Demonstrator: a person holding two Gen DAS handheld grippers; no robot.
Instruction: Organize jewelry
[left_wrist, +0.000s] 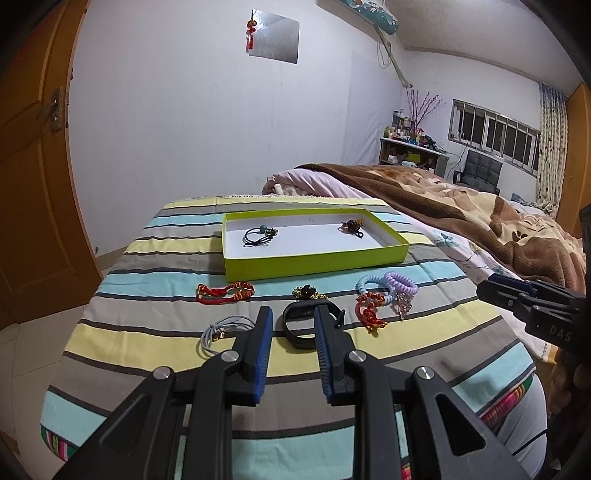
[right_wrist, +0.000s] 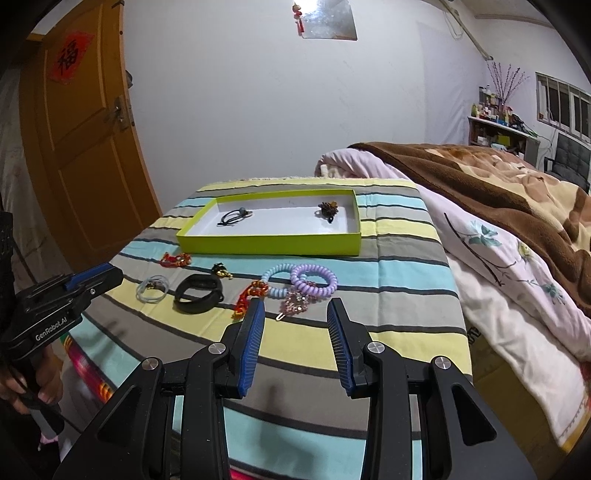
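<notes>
A shallow green tray (left_wrist: 314, 264) (right_wrist: 269, 243) sits on the striped cloth and holds a black hair tie (left_wrist: 256, 236) (right_wrist: 234, 216) and a dark beaded piece (left_wrist: 351, 226) (right_wrist: 327, 209). In front of it lie a red bracelet (left_wrist: 225, 291) (right_wrist: 176, 259), a grey hair tie (left_wrist: 218, 332) (right_wrist: 152, 288), a black band (left_wrist: 303, 325) (right_wrist: 199, 293), a gold-dark charm (left_wrist: 306, 292) (right_wrist: 221, 270), a red knotted cord (left_wrist: 369, 308) (right_wrist: 248, 295), blue (left_wrist: 369, 286) (right_wrist: 275, 280) and purple (left_wrist: 400, 282) (right_wrist: 314, 278) coil ties and a pink clip (right_wrist: 293, 304). My left gripper (left_wrist: 293, 315) is open just above the black band. My right gripper (right_wrist: 295, 308) is open over the pink clip.
The striped cloth covers a small table (left_wrist: 147, 332) (right_wrist: 388, 325). A bed with a brown blanket (left_wrist: 461, 206) (right_wrist: 498, 184) runs along the right. A wooden door (left_wrist: 26, 184) (right_wrist: 81, 147) stands at the left, a white wall behind.
</notes>
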